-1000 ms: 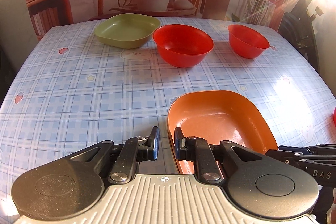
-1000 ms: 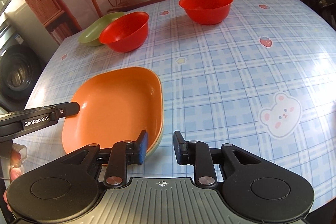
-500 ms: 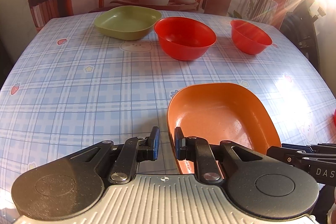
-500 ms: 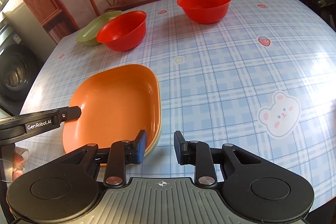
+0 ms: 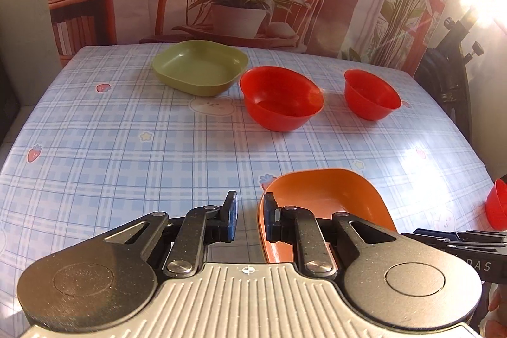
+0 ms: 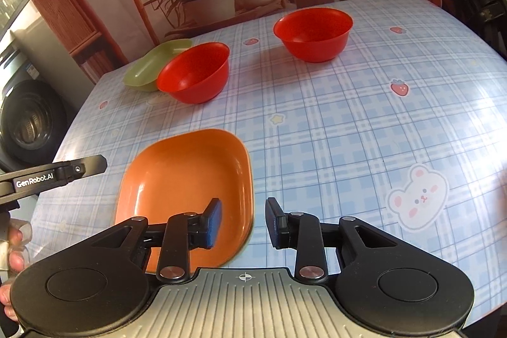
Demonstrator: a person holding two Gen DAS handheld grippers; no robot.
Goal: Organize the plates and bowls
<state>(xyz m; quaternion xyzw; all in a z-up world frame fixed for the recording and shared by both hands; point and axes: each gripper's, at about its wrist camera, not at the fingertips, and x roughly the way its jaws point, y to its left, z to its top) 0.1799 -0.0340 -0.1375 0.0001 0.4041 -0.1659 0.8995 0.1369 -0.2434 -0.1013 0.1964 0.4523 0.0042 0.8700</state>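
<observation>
Low in both frames, the orange plate (image 6: 187, 189) sits stacked while the right gripper (image 6: 243, 222), just opening, and left gripper (image 5: 250, 219) stand empty; 2 red bowls (image 5: 282, 98) and a green plate (image 5: 199, 68) remain unsorted.

Both wrist cameras look steeply down, sharing the orange plate (image 5: 320, 195).

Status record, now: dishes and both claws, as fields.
orange plate: near side of table
green plate: far side, beside left red bowl
right red bowl: far side, alone
left claw: narrow gap, empty, left of orange plate
right claw: open, just widened; plate rim between jaws, not gripped
</observation>
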